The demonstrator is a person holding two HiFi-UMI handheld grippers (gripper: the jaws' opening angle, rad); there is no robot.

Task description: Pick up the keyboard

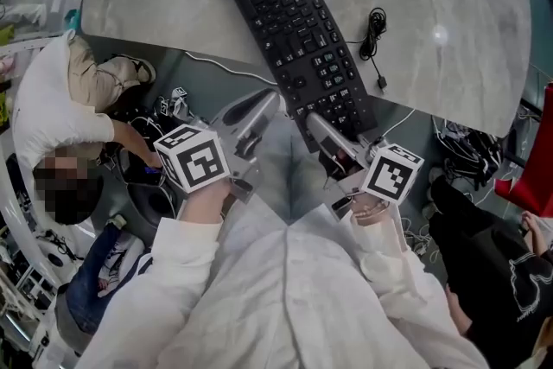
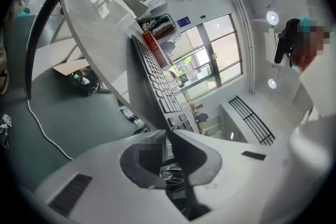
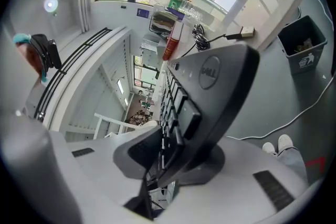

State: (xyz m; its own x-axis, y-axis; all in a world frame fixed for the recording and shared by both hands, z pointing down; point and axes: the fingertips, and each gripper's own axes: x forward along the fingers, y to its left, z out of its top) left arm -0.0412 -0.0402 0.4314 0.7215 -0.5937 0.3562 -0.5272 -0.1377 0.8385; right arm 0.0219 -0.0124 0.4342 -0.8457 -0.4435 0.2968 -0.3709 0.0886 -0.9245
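Keyboard [image 1: 285,22] end gripped in R tongs [image 1: 321,134]; L tongs [image 1: 270,102] clenched beside it.

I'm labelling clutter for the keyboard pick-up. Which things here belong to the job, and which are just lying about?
Job: keyboard; right gripper, clamped on its near end; left gripper, shut, empty.
Lying about: coiled black cable; white floor cable; bin.

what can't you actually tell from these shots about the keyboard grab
- Head view: the keyboard's near end is hidden under the right gripper.
- Left gripper view: whether the shut left gripper touches the keyboard; its own jaws block that spot.
- Head view: the key legends are too small to read.
- Head view: whether the coiled cable joins the keyboard can't be traced.
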